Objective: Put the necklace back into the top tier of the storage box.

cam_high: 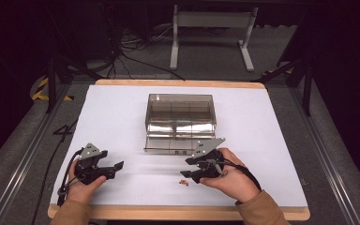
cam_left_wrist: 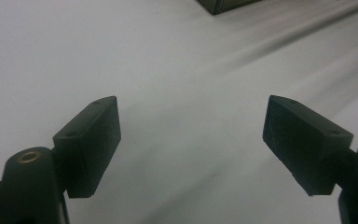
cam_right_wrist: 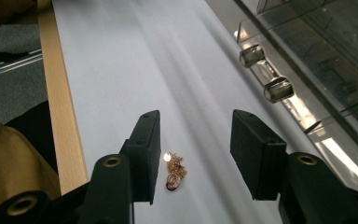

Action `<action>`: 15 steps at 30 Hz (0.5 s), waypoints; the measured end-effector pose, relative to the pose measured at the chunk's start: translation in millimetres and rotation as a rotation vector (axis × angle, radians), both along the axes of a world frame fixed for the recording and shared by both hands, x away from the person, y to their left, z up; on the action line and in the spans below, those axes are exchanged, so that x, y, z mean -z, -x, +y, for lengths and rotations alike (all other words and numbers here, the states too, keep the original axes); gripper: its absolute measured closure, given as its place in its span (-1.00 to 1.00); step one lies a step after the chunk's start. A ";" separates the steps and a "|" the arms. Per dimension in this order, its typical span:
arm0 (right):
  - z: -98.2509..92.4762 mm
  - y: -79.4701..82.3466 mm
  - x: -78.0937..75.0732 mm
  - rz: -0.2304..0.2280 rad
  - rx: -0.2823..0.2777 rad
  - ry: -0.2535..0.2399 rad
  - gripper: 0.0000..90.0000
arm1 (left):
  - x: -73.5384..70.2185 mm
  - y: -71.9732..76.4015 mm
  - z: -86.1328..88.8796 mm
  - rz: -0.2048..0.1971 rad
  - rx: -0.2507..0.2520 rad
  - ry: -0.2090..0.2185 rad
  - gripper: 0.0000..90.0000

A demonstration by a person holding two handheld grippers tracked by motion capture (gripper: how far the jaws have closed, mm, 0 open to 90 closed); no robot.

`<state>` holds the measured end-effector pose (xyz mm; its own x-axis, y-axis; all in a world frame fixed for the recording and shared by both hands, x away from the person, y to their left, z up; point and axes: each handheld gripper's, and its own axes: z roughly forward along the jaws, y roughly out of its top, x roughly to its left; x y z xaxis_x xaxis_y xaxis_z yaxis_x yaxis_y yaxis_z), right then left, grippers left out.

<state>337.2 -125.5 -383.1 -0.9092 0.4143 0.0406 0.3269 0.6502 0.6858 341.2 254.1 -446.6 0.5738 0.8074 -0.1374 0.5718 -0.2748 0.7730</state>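
I see a small rose-gold chain (cam_right_wrist: 174,171) lying in a little heap on the white tabletop (cam_high: 122,117), near the front edge, a little in front of the smoky clear drawer box (cam_high: 180,115). My right tongs (cam_right_wrist: 195,154) stand over it, about half open; the chain lies between the two jaws, close to the left one in the right gripper view, and I cannot tell if that jaw touches it. The pads do not press on it. In the high view the chain (cam_high: 183,182) lies just beside these tongs. My left tongs (cam_left_wrist: 191,140) are wide open, holding nothing, above bare tabletop, well apart from the chain.
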 end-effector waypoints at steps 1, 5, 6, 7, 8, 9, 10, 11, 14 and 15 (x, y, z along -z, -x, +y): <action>0.7 -0.1 1.1 0.000 0.000 0.007 0.20 | 0.0 0.0 0.0 0.000 0.000 0.000 -0.56; 4.0 -0.5 6.8 0.012 -0.009 0.032 0.24 | 0.1 0.0 -0.3 0.000 0.000 0.001 -0.56; 4.9 -0.5 8.2 0.014 -0.014 0.038 0.24 | 0.1 0.0 -0.2 0.001 0.001 0.000 -0.56; 4.9 -0.5 8.2 0.014 -0.014 0.038 0.24 | 0.1 0.0 -0.2 0.001 0.001 0.000 -0.56; 6.2 -0.7 10.0 0.019 -0.020 0.046 0.26 | 0.1 -0.1 0.0 0.001 0.001 0.000 -0.56; 7.4 -0.7 11.5 0.025 -0.020 0.051 0.28 | 0.0 -0.1 0.0 0.000 0.000 0.000 -0.56; 8.2 -0.7 12.6 0.028 -0.023 0.054 0.29 | 0.0 -0.1 0.0 0.000 0.001 0.000 -0.56; 8.9 -0.9 13.7 0.028 -0.025 0.060 0.30 | 0.0 -0.1 0.0 0.000 0.001 0.000 -0.56; 12.0 -0.3 17.8 0.041 -0.035 0.085 0.35 | 0.1 0.0 -0.2 0.001 0.001 0.001 -0.56; 12.7 -0.2 18.8 0.044 -0.035 0.091 0.36 | 0.1 -0.2 -0.1 0.001 0.003 0.000 -0.56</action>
<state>337.5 -112.7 -401.9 -0.9214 0.3862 0.0442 0.3313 0.7208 0.6088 341.4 254.0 -446.7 0.5763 0.8055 -0.1379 0.5716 -0.2766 0.7725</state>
